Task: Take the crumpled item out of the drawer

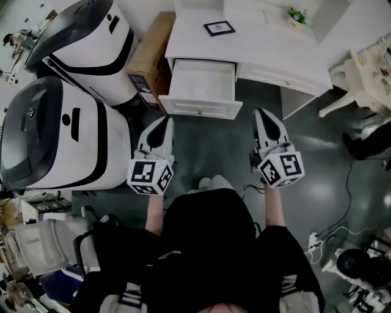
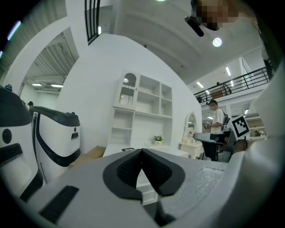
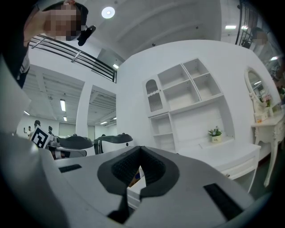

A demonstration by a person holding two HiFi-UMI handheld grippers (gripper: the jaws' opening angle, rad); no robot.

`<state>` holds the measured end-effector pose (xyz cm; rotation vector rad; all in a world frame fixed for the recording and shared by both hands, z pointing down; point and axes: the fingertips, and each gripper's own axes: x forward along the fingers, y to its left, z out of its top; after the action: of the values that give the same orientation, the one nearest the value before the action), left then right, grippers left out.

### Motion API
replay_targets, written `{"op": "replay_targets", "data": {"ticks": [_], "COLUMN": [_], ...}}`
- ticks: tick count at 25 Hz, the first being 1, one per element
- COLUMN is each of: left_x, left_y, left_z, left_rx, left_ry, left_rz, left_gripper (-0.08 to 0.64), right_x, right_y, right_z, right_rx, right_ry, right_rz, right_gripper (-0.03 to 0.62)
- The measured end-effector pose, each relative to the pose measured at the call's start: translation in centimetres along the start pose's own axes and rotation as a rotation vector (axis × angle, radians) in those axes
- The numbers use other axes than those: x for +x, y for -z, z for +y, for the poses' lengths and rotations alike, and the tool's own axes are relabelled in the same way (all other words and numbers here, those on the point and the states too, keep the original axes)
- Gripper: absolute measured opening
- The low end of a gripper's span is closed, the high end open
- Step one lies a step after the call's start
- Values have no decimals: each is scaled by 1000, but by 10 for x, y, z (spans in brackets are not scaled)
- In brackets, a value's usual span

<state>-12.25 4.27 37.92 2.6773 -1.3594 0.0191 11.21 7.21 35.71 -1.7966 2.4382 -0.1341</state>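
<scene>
A white desk (image 1: 269, 46) stands ahead with its left drawer (image 1: 200, 109) pulled open. The drawer's inside looks plain white, and I cannot make out a crumpled item in it. My left gripper (image 1: 164, 120) hangs just short of the drawer front, a little to its left, with its jaws shut and nothing between them. My right gripper (image 1: 261, 113) is level with it, right of the drawer, also shut and holding nothing. In the left gripper view the dark pads (image 2: 129, 171) meet at the tips. The right gripper view shows its pads (image 3: 127, 167) likewise closed.
Two large white-and-black machines (image 1: 85, 36) (image 1: 55, 134) stand at the left, with a cardboard box (image 1: 149, 55) between them and the desk. A small picture frame (image 1: 219, 27) and a potted plant (image 1: 297, 15) sit on the desk. A white chair (image 1: 360, 79) and cables (image 1: 342, 226) are at the right.
</scene>
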Motion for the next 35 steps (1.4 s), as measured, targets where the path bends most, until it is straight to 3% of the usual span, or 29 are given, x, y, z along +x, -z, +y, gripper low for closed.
{"op": "replay_targets", "data": {"ticks": [10, 19, 27, 35], "left_x": [36, 109, 179, 214], "left_y": [17, 36, 66, 105], "left_z": [28, 56, 72, 85], "left_rx": [-46, -107, -177, -243], "left_ry": [-30, -67, -101, -153], "left_rz": [46, 115, 212, 308], "left_gripper": [-2, -3, -2, -2], "right_x": [53, 132, 206, 256], "right_y": [20, 48, 85, 136], "right_z": [-18, -59, -93, -101], "right_rx": [27, 60, 90, 122], "right_ry": [-26, -83, -172, -303], "right_rz": [56, 156, 284, 423], "right_gripper": [-8, -8, -8, -8]}}
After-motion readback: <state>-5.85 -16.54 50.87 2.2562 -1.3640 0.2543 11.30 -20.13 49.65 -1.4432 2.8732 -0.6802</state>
